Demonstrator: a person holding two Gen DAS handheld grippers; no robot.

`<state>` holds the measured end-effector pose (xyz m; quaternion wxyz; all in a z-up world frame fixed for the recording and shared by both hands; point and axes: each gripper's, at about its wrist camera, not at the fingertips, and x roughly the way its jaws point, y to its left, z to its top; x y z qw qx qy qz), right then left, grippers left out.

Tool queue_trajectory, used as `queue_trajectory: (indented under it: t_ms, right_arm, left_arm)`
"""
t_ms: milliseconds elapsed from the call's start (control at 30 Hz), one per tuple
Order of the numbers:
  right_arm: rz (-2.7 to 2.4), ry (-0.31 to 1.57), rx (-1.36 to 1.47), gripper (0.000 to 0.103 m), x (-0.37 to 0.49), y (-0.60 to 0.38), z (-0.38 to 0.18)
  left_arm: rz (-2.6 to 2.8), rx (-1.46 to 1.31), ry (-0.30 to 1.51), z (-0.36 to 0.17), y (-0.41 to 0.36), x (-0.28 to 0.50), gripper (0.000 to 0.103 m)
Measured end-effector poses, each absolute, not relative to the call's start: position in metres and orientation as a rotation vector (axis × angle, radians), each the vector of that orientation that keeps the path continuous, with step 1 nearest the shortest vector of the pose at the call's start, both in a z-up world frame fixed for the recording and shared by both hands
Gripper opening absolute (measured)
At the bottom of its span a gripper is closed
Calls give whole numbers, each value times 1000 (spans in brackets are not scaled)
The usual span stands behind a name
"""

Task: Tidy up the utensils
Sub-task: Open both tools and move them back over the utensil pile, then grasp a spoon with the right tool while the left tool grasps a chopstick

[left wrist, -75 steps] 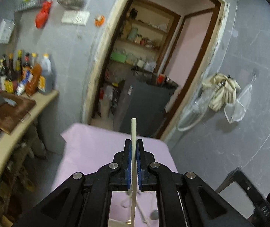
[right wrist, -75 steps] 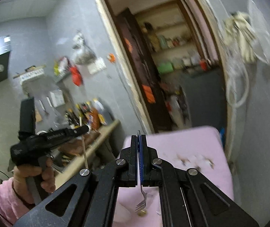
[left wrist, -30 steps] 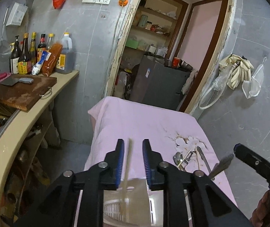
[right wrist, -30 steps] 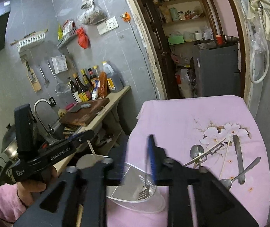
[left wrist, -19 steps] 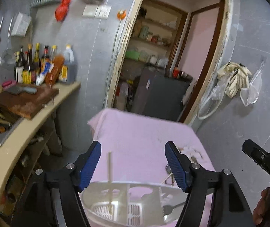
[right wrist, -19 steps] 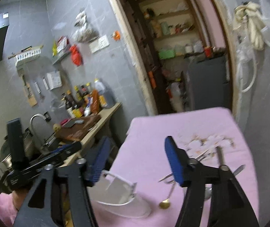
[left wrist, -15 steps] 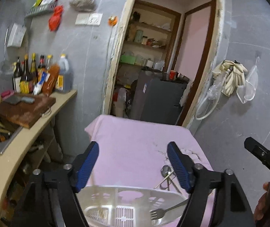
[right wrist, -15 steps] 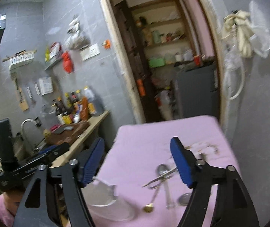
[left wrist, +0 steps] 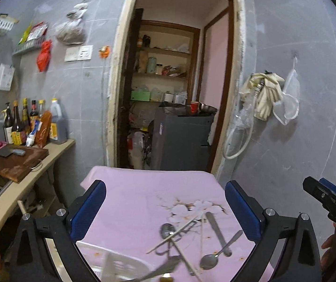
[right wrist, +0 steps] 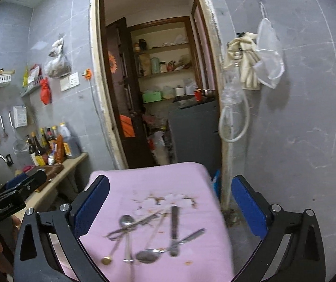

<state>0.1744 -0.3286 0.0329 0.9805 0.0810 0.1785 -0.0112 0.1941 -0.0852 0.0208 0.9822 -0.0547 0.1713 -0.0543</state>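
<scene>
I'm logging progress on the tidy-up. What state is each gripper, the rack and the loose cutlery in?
left gripper: open, empty
right gripper: open, empty
white utensil rack: holds a fork
spoons: loose on pink cloth
chopsticks: loose, crossing spoons
doorway door: open

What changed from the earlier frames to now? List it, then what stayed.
The left gripper let go of its chopstick and the right gripper its fork, both into the white caddy. Both jaws have just been opening and now stand wide with nothing between them, and both hands drew back. The loose spoons and knife on the pink cloth stayed where they lay.
</scene>
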Motion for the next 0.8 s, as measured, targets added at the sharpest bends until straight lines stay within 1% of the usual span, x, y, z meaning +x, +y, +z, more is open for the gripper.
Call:
queue_trajectory:
  t_ms: [367,667,800]
  right_arm:
    - [-33,429,177,102,186,-398,2]
    - [36,556,227,102,213,-419,-50]
    - [79,628,266,102,229,-415,-79]
  left_arm:
    - [-136,-85,424,2,-156,221,102]
    - [-114,-140,548,-33,-166,260,102]
    - [-87,-60,557,-46,-174,275,102]
